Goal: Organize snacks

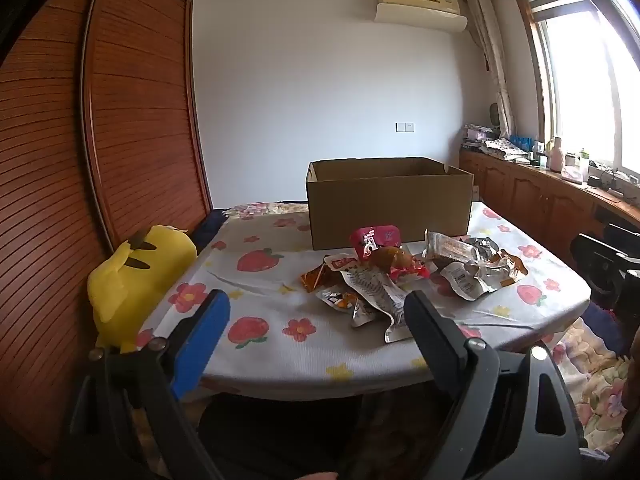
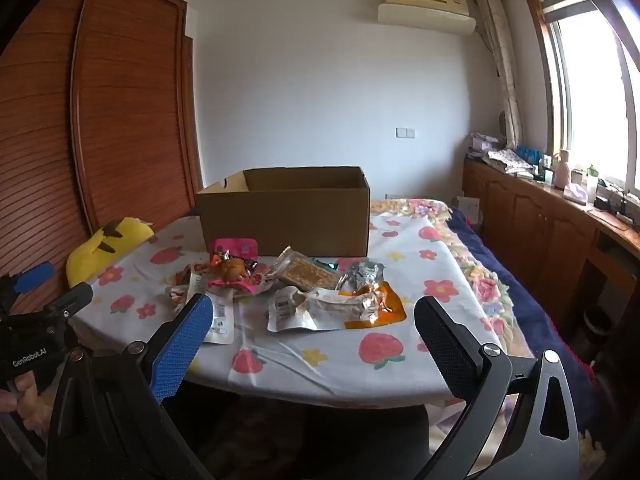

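A cardboard box (image 1: 388,200) stands on the bench (image 1: 280,344) toward its far side. Snack packets (image 1: 400,276) lie heaped before the box, nearer the front edge. A plush toy (image 1: 136,276) sits off the bench's left edge, against the wardrobe (image 1: 100,120). Cabinets (image 2: 540,224) run along the right wall under the window (image 2: 592,92).

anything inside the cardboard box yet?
Only bare inner walls show near the rim of the cardboard box; its front wall hides the floor from both views. The snack packets lie on the tablecloth in front.
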`<state>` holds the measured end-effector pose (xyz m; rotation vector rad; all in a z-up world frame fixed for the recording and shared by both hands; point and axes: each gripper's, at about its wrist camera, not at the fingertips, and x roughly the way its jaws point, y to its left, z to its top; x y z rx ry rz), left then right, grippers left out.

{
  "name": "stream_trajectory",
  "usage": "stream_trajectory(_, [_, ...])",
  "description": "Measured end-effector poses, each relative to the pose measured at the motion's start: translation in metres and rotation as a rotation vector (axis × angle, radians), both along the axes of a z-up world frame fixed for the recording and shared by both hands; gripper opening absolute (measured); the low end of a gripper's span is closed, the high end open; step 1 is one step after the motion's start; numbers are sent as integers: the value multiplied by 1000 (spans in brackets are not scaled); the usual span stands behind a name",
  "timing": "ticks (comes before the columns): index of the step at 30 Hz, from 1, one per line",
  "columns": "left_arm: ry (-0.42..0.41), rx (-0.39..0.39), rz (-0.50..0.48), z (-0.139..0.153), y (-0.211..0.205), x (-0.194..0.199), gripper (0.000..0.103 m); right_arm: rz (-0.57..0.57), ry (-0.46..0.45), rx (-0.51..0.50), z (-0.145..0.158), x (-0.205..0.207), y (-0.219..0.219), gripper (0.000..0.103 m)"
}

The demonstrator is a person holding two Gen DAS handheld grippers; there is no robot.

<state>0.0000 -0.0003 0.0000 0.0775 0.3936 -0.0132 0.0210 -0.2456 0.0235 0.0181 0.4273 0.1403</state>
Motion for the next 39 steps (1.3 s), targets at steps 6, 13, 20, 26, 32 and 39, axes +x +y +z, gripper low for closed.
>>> stream_trajectory(6, [5, -4, 1, 0, 0, 0, 90, 3, 6, -7, -2, 0, 0, 103])
stream_trajectory(13, [14, 0, 1, -4, 2, -1, 90, 3, 13, -8, -7, 2, -4, 103])
stream_trajectory(20, [24, 0, 5, -12, -1, -2, 90, 0, 14, -12, -6, 1, 1, 103])
stream_trajectory(26, [25, -4, 0, -12, 0, -2, 90, -1, 18, -15, -7, 0, 1, 103])
stream_trajectory(32, [22, -1, 2, -11, 0, -2, 90, -1, 22, -14, -6, 0, 1, 103])
stream_trajectory(39, [16, 0, 2, -6, -1, -2, 90, -1, 20, -14, -6, 0, 1, 103])
